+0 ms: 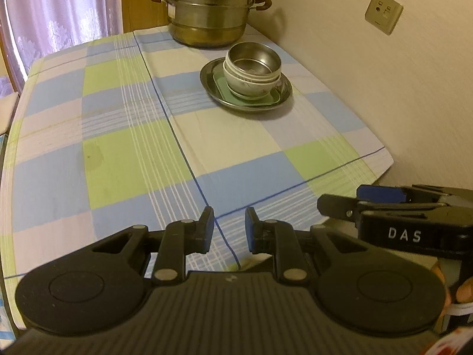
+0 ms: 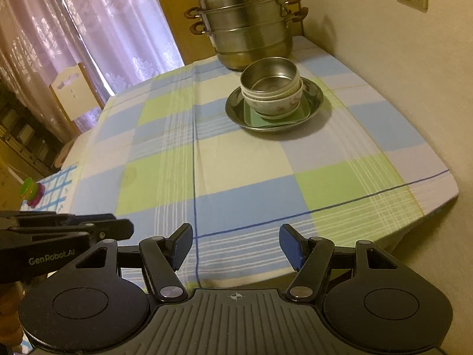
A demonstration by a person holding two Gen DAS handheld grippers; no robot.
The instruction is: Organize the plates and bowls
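Stacking looks finished: steel bowl (image 1: pixel 252 59) nested atop ceramic bowls (image 1: pixel 251 84), green square plate (image 1: pixel 248 96), round steel plate (image 1: pixel 282 100). Left gripper (image 1: pixel 229 229) jaws narrowly apart, right gripper (image 2: pixel 235 245) jaws wide, both empty. Next: probably nothing further.

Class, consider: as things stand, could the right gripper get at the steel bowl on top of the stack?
Probably yes: the right gripper is open and empty, and only bare tablecloth lies between it and the steel bowl, whose rim is uncovered.

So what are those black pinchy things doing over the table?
A person holds a hand-held gripper in each hand. Neither grips anything: the left hand-held gripper has a narrow gap, the right hand-held gripper is open wider. Across the checked tablecloth, the bowls sit nested on a green plate inside a metal plate, beside a steamer pot.
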